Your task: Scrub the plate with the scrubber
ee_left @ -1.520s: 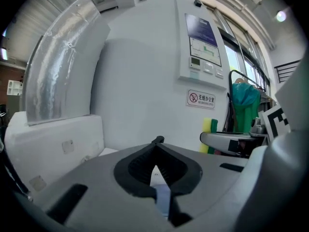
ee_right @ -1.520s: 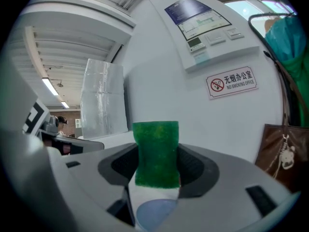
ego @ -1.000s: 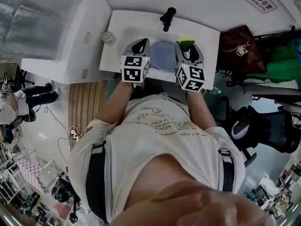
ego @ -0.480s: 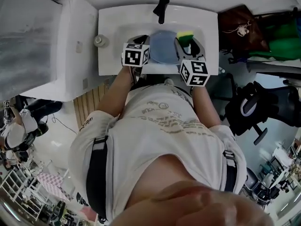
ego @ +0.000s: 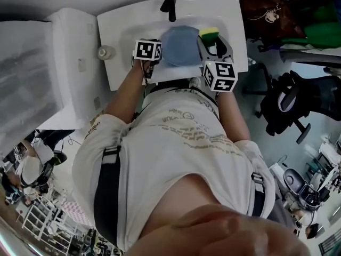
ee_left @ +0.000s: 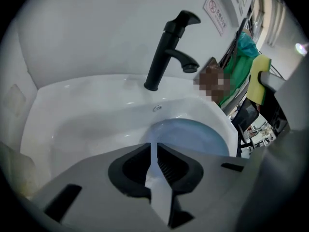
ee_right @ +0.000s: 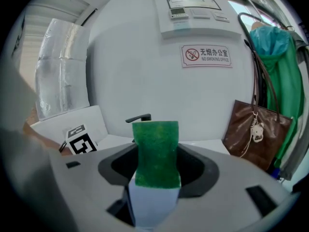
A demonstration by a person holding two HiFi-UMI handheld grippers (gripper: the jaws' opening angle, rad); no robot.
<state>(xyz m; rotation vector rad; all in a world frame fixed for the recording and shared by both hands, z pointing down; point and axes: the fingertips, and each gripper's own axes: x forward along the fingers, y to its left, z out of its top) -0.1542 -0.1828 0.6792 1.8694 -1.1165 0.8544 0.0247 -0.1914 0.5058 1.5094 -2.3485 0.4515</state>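
Your left gripper (ee_left: pixel 155 148) shows its jaws closed to a thin slit, and nothing is visibly gripped between them. The blue plate (ee_left: pixel 193 135) lies just beyond the tips, inside the white sink (ee_left: pixel 82 115). The black faucet (ee_left: pixel 166 52) stands upright behind the plate. At the right edge of the view, the yellow-and-green scrubber (ee_left: pixel 260 79) sits above the sink rim.

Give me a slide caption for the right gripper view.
Right claw clamps a green scrubber; black faucet and wall-mounted no-smoking sign behind.
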